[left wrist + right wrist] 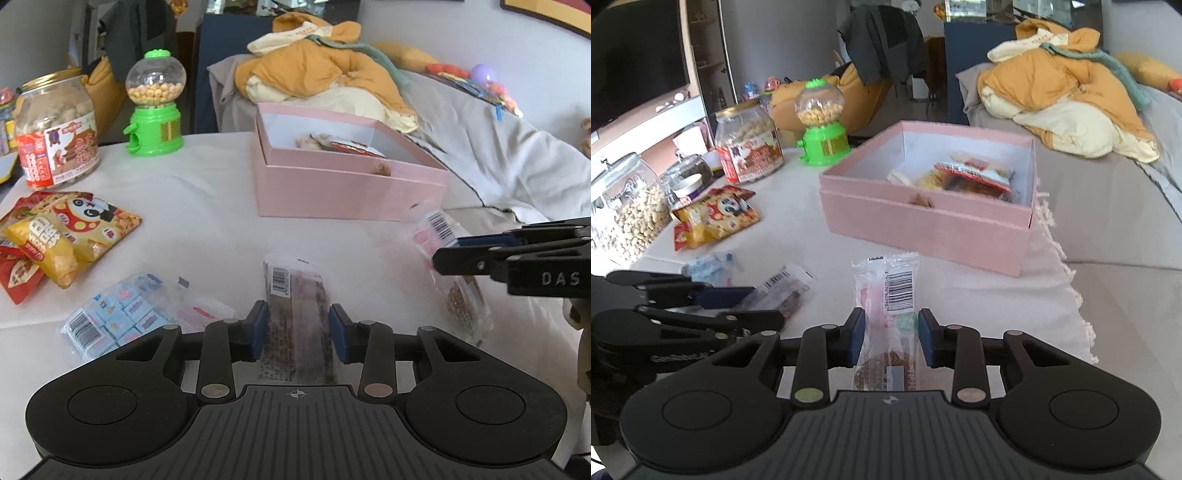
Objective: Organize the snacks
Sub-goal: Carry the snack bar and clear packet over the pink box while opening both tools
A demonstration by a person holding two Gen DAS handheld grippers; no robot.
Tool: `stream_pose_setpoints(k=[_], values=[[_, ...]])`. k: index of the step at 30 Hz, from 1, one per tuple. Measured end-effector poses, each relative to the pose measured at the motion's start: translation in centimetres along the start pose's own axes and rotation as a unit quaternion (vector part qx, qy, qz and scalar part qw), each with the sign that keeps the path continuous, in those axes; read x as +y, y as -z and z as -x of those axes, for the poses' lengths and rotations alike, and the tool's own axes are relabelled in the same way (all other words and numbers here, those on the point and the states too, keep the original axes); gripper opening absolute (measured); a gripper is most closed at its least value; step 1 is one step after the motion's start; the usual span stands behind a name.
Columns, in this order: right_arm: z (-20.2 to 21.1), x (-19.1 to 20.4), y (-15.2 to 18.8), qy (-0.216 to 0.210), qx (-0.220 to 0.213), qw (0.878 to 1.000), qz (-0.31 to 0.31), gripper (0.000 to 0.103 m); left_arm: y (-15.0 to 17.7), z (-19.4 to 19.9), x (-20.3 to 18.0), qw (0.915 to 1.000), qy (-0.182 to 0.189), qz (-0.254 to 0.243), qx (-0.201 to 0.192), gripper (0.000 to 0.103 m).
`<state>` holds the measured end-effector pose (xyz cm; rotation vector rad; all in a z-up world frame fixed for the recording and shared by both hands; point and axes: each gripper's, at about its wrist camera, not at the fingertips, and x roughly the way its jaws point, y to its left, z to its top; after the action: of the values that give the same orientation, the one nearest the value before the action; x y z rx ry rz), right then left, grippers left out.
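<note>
The right gripper (891,341) is pinching a clear-wrapped snack bar (890,295) between its pads, lifted in front of the pink box (923,221). The left gripper (297,334) is closing around a dark snack bar (295,317); whether the pads are pressing it, I cannot tell. Some packets are already lying in the box, while the blue candy pack (114,317) and chip bags (70,236) are waiting on the table (192,192), so roughly half looks done

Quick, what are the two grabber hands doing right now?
Left gripper: fingers around a dark snack bar; whether they squeeze it cannot be told.
Right gripper: shut on a clear snack packet.
</note>
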<state>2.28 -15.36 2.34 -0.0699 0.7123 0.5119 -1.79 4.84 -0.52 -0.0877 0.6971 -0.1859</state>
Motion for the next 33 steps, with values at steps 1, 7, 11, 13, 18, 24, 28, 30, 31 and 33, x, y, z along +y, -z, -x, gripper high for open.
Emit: stream_pose_setpoints(k=[1, 7, 11, 13, 18, 24, 28, 30, 31, 33], values=[[0.3, 0.0, -0.1, 0.000, -0.003, 1.000, 0.001, 0.031, 0.1, 0.1, 0.1, 1.0000, 0.001, 0.003, -0.002, 0.039], [0.6, -1.1, 0.0, 0.012, 0.007, 1.000, -0.008, 0.031, 0.2, 0.6, 0.5, 0.9993, 0.022, 0.028, -0.010, 0.033], [1.3, -2.2, 0.6, 0.009, 0.016, 1.000, -0.017, 0.031, 0.2, 1.5, -0.5, 0.9990, 0.033, 0.016, -0.024, 0.033], [1.8, -2.7, 0.9, 0.011, 0.015, 1.000, -0.015, 0.031, 0.1, 2.0, -1.0, 0.9988, 0.037, 0.008, -0.031, 0.033], [2.7, -4.0, 1.1, 0.010, 0.018, 0.999, -0.031, 0.031, -0.1, 2.8, -1.6, 0.9980, 0.046, 0.002, -0.044, 0.032], [3.9, -4.1, 0.4, 0.003, 0.005, 0.999, -0.033, 0.030, -1.6, 3.9, -2.2, 0.9959, 0.052, -0.014, -0.073, 0.032], [5.2, -3.7, -1.3, -0.001, -0.025, 0.999, -0.023, 0.030, -5.0, 4.0, -2.3, 0.9925, 0.052, -0.021, -0.109, 0.032], [5.8, -3.7, -2.3, -0.003, -0.040, 0.999, -0.019, 0.030, -7.8, 3.8, -2.6, 0.9888, 0.050, -0.028, -0.138, 0.033], [6.1, -3.7, -2.9, -0.004, -0.047, 0.999, -0.017, 0.030, -9.4, 3.5, -2.6, 0.9860, 0.051, -0.025, -0.157, 0.033], [6.4, -3.7, -4.4, -0.006, -0.060, 0.998, -0.014, 0.030, -12.9, 2.2, -1.8, 0.9766, 0.068, 0.021, -0.203, 0.035]])
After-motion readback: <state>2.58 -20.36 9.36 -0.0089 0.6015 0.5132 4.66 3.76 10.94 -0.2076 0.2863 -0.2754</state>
